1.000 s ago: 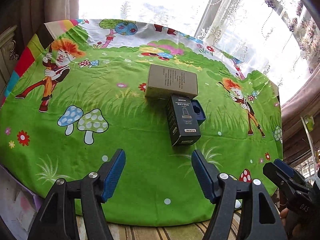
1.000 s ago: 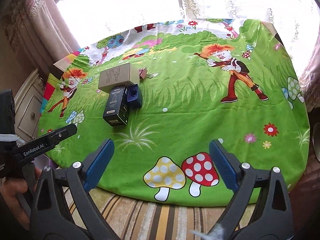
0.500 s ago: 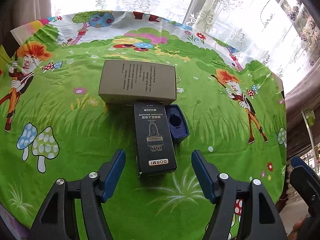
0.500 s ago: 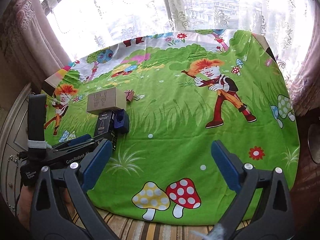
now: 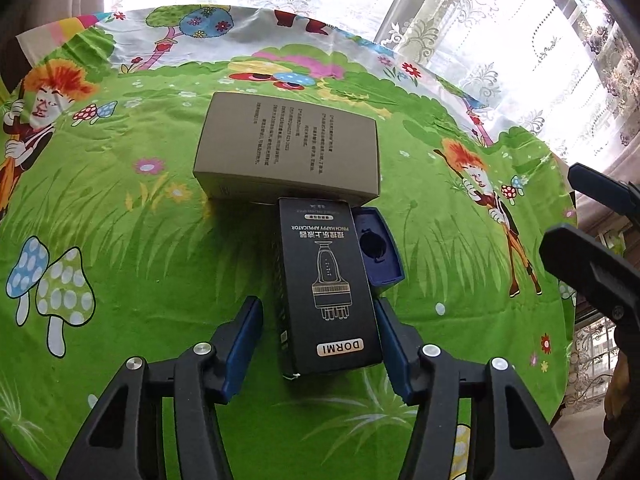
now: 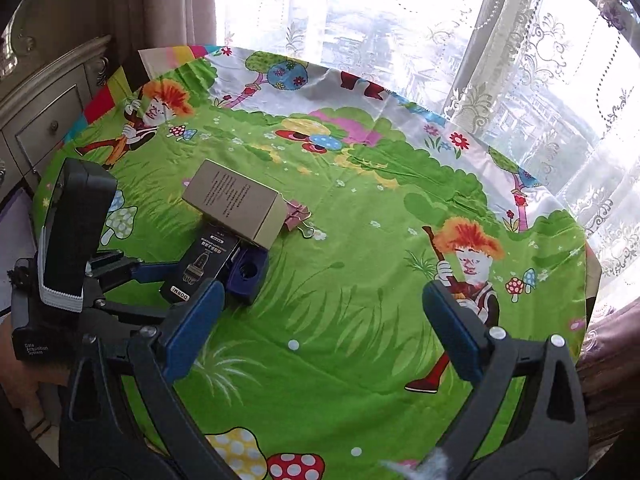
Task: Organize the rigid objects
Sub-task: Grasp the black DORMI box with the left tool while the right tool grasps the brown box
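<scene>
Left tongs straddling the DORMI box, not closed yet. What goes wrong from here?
1. The black DORMI box touches the small blue box; the right finger sits near its corner and may drag it.
2. Its far end abuts the tan box; pushing forward could shove that.
3. The left tongs grip only the near end, so it may tilt.

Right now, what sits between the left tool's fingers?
The black DORMI box, near end between the left tool fingers; left wrist view shows a gap on the left side, right contact unclear. Jaws open.
</scene>
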A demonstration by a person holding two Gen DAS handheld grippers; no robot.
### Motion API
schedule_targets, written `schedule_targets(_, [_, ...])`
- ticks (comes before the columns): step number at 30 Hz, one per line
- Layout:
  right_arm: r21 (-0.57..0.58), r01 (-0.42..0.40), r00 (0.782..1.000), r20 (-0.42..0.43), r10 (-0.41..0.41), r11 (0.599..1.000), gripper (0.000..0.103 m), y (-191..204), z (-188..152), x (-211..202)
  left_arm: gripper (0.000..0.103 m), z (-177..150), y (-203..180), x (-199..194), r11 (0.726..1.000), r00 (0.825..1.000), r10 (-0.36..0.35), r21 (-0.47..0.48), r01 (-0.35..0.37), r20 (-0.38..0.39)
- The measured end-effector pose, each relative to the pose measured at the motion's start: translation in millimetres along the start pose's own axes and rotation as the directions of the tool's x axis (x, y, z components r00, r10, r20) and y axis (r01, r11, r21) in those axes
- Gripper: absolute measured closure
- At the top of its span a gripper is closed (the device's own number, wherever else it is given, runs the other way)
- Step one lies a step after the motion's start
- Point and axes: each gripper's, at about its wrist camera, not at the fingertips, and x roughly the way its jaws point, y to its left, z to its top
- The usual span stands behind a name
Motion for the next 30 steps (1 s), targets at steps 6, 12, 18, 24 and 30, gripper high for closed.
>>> schedule_targets(6, [-0.333,-0.092,0.994,-0.091,0.065,0.938,0.003,25.2,20.8,38.9,0.057,-0.7,12.1,-2.8,0.998,0.998,-0.052,-0.041,0.052,0.019])
schedule_targets(12, [-0.551,-0.13,0.987,-0.15,0.055,0.825,0.003,48.9,36.5,64.1,0.059,-2.5,31.1,-8.1,0.984,0.991,-0.13,-0.117,0.132,0.027])
schedule_targets(18, [-0.638,-0.151,0.978,-0.206,0.022,0.755,0.003,70.2,47.2,97.6,0.063,-9.0,54.3,-14.6,0.965,0.983,-0.182,-0.187,0.186,0.038])
schedule_targets(24, [-0.667,-0.158,0.973,-0.229,0.002,0.728,0.003,86.0,52.1,120.1,0.063,-15.6,78.8,-27.7,0.951,0.983,-0.17,-0.252,0.181,0.068])
schedule_targets(30, [-0.615,-0.175,0.971,-0.236,0.033,0.769,0.018,88.7,62.4,129.9,0.063,-18.5,96.3,-38.4,0.945,0.984,-0.143,-0.28,0.168,0.105])
